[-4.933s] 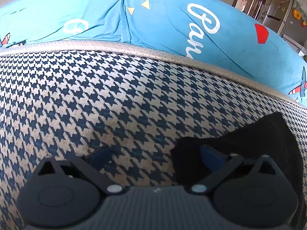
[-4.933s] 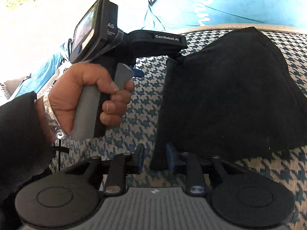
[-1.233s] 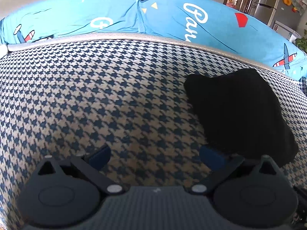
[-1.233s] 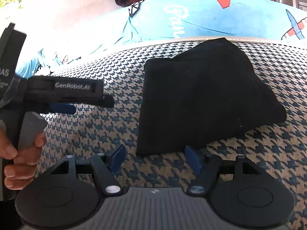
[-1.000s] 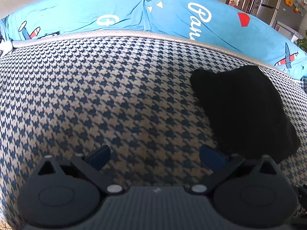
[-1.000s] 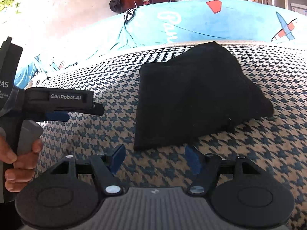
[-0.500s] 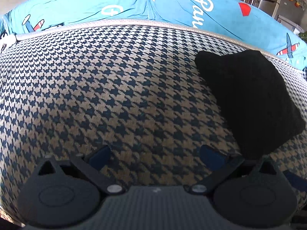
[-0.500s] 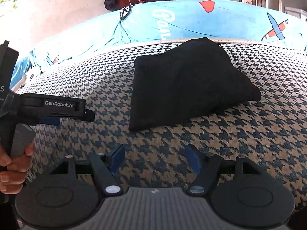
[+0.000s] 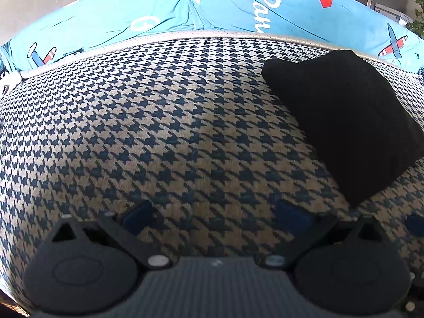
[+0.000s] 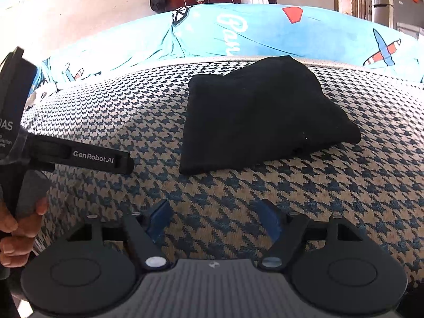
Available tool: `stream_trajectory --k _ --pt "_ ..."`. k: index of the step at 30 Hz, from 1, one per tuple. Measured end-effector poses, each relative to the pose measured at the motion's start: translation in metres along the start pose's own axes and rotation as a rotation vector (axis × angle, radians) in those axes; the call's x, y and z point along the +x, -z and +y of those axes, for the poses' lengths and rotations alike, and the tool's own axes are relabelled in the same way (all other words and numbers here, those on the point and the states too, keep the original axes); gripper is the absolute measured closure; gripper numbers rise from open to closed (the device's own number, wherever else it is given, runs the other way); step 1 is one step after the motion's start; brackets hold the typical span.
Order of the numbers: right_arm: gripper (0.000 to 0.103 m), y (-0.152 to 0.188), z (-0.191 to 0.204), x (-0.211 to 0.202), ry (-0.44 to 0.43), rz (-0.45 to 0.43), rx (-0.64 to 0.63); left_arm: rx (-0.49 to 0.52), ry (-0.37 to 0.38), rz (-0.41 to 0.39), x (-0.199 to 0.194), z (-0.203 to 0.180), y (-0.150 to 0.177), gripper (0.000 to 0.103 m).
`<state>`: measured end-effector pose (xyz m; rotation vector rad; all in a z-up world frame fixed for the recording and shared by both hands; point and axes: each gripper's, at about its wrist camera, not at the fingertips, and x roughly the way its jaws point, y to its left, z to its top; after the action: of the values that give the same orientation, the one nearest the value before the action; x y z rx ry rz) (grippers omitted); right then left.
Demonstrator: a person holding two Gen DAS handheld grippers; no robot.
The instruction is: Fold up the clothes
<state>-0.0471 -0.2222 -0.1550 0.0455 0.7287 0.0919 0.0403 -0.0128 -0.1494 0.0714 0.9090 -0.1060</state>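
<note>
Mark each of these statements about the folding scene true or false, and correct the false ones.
1. The black garment lies folded on the houndstooth cover. True.
2. The right gripper is clamped on the garment. False: its jaws stand apart over bare houndstooth cover, with nothing between them.
3. A blue printed cloth lies beyond the far edge of the houndstooth cover. True.
4. The left gripper holds a corner of the garment. False: its jaws are open and empty, and the garment lies apart from it, toward the right of the left wrist view.
5. A second garment lies beside the black one. False: only one garment shows on the cover.
</note>
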Motion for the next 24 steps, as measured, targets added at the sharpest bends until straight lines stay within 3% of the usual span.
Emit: stream_trajectory --k 24 --pt "0.028 0.01 0.005 -0.005 0.03 -0.001 -0.02 -0.017 -0.039 -0.006 -0.011 -0.004 0.013 0.0"
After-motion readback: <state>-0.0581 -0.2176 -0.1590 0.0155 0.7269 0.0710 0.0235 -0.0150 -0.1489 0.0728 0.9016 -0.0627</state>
